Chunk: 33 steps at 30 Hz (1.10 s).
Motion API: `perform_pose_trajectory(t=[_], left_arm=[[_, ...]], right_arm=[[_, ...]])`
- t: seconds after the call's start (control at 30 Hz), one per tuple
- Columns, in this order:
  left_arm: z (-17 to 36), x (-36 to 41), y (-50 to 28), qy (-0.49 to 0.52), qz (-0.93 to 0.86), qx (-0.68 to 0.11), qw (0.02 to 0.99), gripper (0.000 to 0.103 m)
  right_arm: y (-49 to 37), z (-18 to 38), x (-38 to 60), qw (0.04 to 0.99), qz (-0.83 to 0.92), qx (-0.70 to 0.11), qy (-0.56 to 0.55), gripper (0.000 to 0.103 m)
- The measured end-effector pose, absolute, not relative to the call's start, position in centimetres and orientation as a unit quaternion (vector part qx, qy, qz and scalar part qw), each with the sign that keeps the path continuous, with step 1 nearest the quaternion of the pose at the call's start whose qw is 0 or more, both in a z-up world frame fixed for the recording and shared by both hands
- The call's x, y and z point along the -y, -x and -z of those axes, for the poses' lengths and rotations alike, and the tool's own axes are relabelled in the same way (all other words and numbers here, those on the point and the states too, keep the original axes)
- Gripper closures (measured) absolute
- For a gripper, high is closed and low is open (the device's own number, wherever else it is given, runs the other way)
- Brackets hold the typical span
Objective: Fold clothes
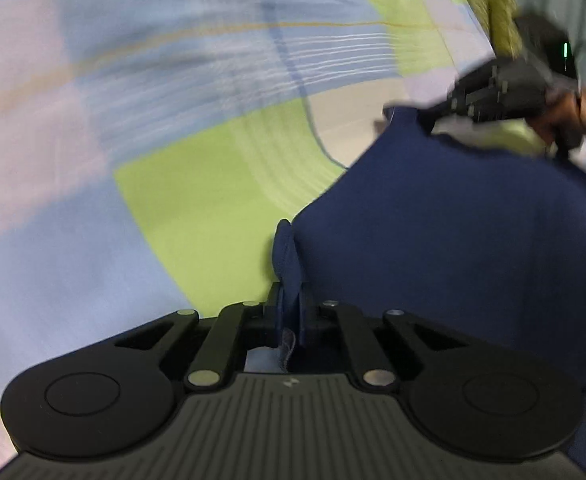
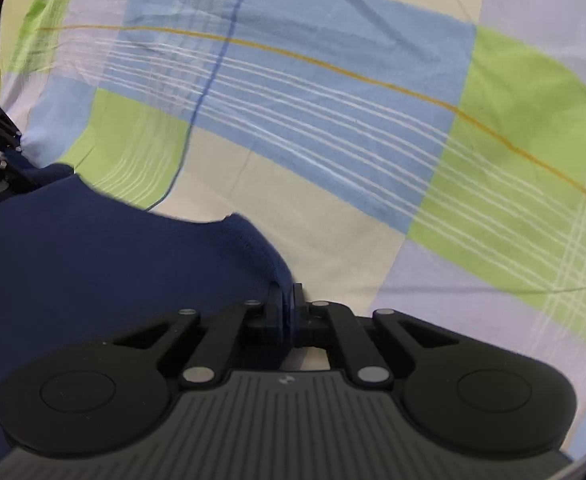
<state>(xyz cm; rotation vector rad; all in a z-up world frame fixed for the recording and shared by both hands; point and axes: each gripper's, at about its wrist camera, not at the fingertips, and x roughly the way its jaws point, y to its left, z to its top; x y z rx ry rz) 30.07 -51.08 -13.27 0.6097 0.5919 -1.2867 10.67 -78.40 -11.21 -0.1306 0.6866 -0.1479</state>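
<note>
Two hand-held grippers hold a navy-blue garment (image 1: 453, 260) above a checked bedsheet (image 1: 173, 140) of blue, green and lilac squares. The left gripper (image 1: 289, 304) has its fingers drawn narrow, pinching a hemmed corner of the cloth that stands up between them. The right gripper (image 2: 287, 304) is likewise closed to a narrow gap on another bunched edge of the same garment. Each wrist view shows the opposite tool at its margin, with the fabric spanning the two grips; in the left view a hand (image 1: 573, 116) is seen on the right tool's handle. Motion blur smears the sheet's pattern, so whether the lower part of the garment rests on the bed or hangs free cannot be settled.

Risks, as a judgement: each pinch takes only a small bite of edge, so a quick pull or an uneven spread of the two grips may let a corner slip free. Unequal height would lay the fabric down skewed, giving a crooked fold. The loose sheet beneath may also wrinkle or drag if the garment is swept across it.
</note>
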Motion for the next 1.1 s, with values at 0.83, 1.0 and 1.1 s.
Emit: perform_pose_trajectory(t=[0.83,1.0,1.1], left_arm=[[9.7,58.2,-31.4,-0.279,0.491,-0.162,0.81,0.048],[7.9,51.3,-28.5,-0.244,0.493,-0.186,0.814,0.048],[8.0,46.3,-23.2,-0.238,0.506,-0.206,0.803,0.048]], right_arm=[[-12.9,7.0,83.6,0.923,0.27,-0.26,0.09,0.057],[-5.0,4.6,81.6,0.935,0.242,-0.261,-0.002,0.057],[1.5,4.7,78.5,0.939,0.21,-0.269,-0.037,0.056]])
